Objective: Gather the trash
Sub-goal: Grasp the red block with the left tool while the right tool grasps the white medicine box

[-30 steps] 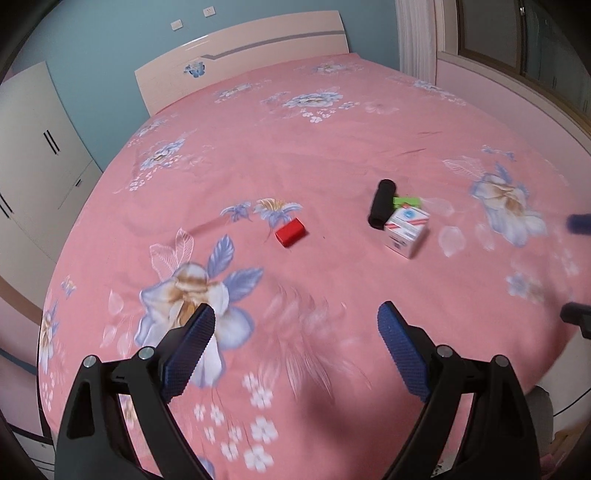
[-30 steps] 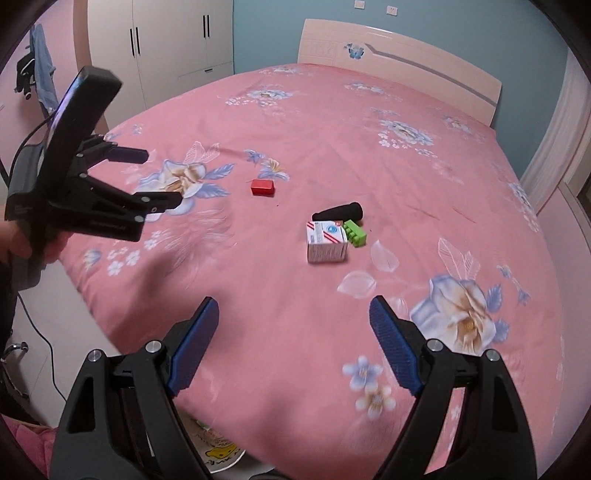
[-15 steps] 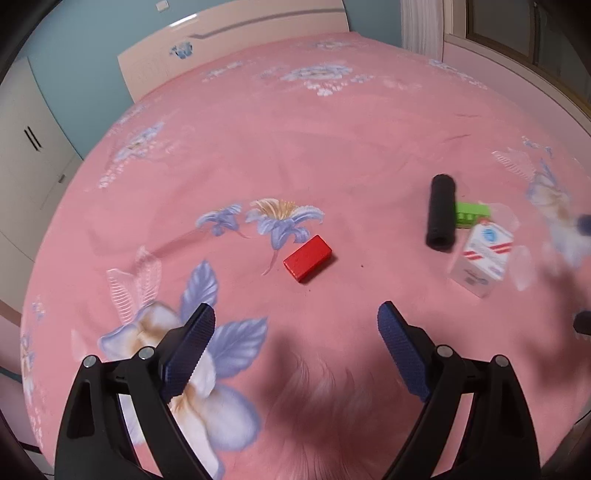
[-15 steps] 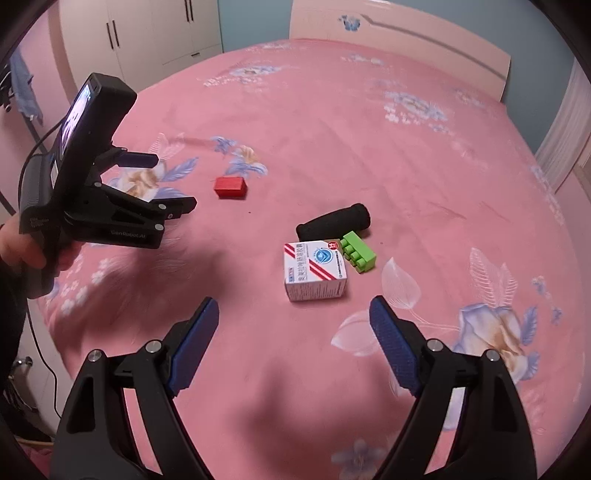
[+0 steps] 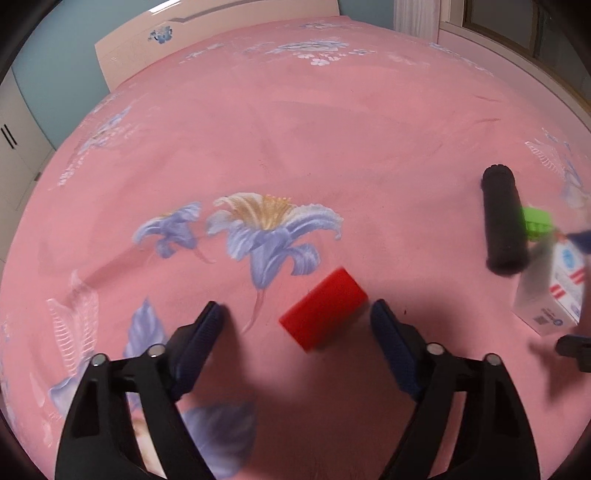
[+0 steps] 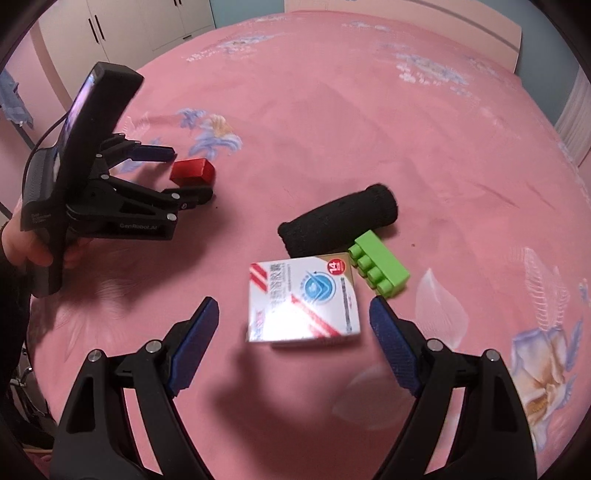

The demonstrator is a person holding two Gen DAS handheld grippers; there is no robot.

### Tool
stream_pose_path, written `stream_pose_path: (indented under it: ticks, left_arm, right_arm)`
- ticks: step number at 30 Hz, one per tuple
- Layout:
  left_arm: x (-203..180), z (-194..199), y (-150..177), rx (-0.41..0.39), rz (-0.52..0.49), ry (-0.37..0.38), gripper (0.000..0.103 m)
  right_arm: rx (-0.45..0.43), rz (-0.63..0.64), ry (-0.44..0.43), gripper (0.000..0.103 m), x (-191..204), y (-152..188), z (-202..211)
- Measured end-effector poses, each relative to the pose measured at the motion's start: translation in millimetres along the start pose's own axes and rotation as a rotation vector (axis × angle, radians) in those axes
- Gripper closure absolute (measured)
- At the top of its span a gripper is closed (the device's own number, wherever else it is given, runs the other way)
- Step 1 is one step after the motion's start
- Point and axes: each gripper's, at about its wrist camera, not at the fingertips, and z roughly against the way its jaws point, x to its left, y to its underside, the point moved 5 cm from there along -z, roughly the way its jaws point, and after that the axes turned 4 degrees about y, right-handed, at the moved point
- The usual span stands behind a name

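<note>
The left gripper (image 5: 295,317) has been closing a little (not touching) around the red block (image 5: 323,308) on the bed (image 5: 332,129). The right gripper (image 6: 293,314) hangs released around the white box (image 6: 304,301).

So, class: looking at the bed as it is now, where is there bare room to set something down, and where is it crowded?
Bare bedspread stretches from the black roll up to the headboard, and lies between the red block and that roll. It is crowded where the roll, green brick and white box cluster, and around the red block, flanked by the left gripper.
</note>
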Motion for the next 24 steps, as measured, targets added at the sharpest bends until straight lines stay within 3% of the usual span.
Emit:
stream_pose_path:
  ticks: [4,10,14,24]
  left_arm:
    - [-1,-6,-5,-0.010,0.016,0.040,0.033]
    - [-7,-8,-4,0.008,0.001,0.071,0.056]
    - [-8,-7,-2,0.025,0.006,0.063,0.057]
    - [-14,15,11,0.061,0.057,0.064,0.057]
  right_arm:
    - [0.027,-0.007,-0.009,0.021,-1,1,-21]
    - [0.024,0.018,0.017,0.037,0,2,-30]
    - [0.028,0.006,0.015,0.047,-5,2,-30]
    - [0.006,-0.021,0.001,0.048,-5,8,-11]
